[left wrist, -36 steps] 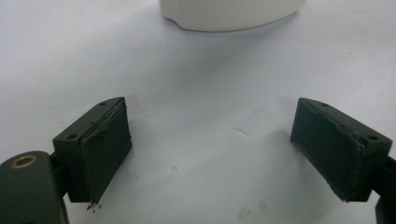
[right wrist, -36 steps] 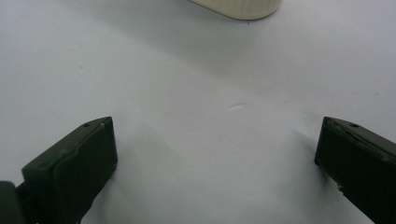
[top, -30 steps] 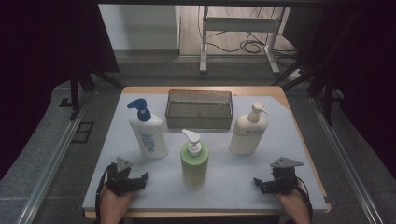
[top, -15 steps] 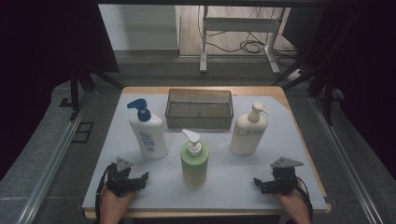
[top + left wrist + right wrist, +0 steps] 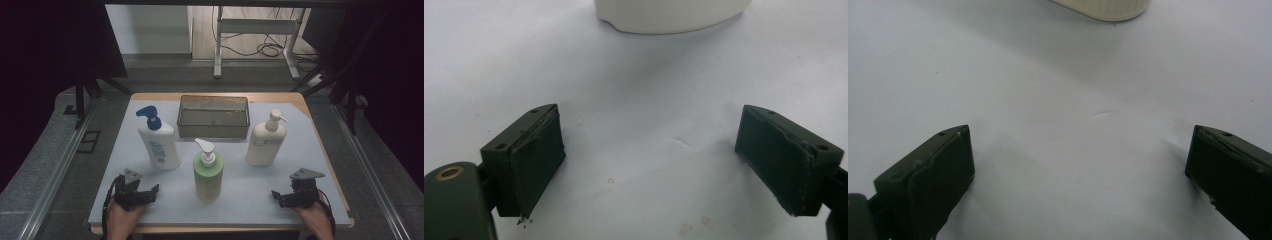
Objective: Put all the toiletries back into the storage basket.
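Your L gripper (image 5: 150,190) has jaws wide apart, nothing btwn them, resting on the white mat (image 5: 240,200) near the front edge. Your R gripper (image 5: 276,196): same, jaws spread, empty. 3 pump bottles stand upright ahead of you: green bottle (image 5: 208,175) btwn both grippers, blue-pump bottle (image 5: 159,142) beyond the L, cream bottle (image 5: 266,142) beyond the R. Mesh basket (image 5: 213,131) sits behind them.

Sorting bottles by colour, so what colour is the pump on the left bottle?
Blue pump on a white bottle, clearest in the high view.
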A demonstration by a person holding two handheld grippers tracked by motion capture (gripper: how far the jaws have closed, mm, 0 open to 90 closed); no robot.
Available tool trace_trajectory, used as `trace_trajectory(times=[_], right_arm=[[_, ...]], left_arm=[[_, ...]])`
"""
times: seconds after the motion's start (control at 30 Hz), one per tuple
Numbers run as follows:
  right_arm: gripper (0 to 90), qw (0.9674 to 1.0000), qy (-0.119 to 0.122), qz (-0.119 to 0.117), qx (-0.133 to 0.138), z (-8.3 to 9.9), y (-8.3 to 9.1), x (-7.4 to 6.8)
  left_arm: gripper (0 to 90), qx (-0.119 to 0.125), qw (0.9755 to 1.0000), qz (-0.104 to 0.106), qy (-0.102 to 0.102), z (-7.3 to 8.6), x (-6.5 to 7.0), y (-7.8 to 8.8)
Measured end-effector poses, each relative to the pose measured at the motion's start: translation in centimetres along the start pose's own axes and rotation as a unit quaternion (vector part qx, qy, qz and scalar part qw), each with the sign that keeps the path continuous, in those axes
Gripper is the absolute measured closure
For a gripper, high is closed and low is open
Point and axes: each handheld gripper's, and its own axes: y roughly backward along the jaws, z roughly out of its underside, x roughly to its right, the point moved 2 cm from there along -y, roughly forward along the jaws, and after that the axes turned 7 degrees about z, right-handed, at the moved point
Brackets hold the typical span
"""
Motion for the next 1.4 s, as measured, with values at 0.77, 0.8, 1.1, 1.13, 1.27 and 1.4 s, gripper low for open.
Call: trace_trajectory(times=[0.77,0.8,1.1,1.13,1.27,1.4], right_arm=[[8.0,0.9992,-0.011,-0.031,0.023,-1.8,0.7,0.6],[8.2,0.9989,-0.01,-0.039,0.024,-2.0,0.7,0.8],[19.6,0.9988,-0.016,-0.041,0.02,-3.0,0.6,1.9],[20.8,0.999,-0.015,-0.037,0.018,-3.1,0.5,2.0],[29.4,0.9992,-0.016,-0.027,0.023,-3.8,0.4,2.8],[39.9,0.9993,-0.017,-0.021,0.027,-4.3,0.2,3.4]], left_arm=[[11.5,0.0,1.0,-0.001,-0.001,0.0,0.0,0.0],[11.5,0.001,1.0,-0.001,-0.001,0.0,0.0,0.0],[11.5,0.002,1.0,-0.002,-0.001,0.1,0.0,0.0],[11.5,0.002,1.0,-0.002,-0.001,0.1,0.0,0.0],[11.5,0.002,1.0,-0.002,-0.001,0.1,0.0,0.0],[11.5,0.003,1.0,-0.002,0.0,0.1,0.0,0.0]])
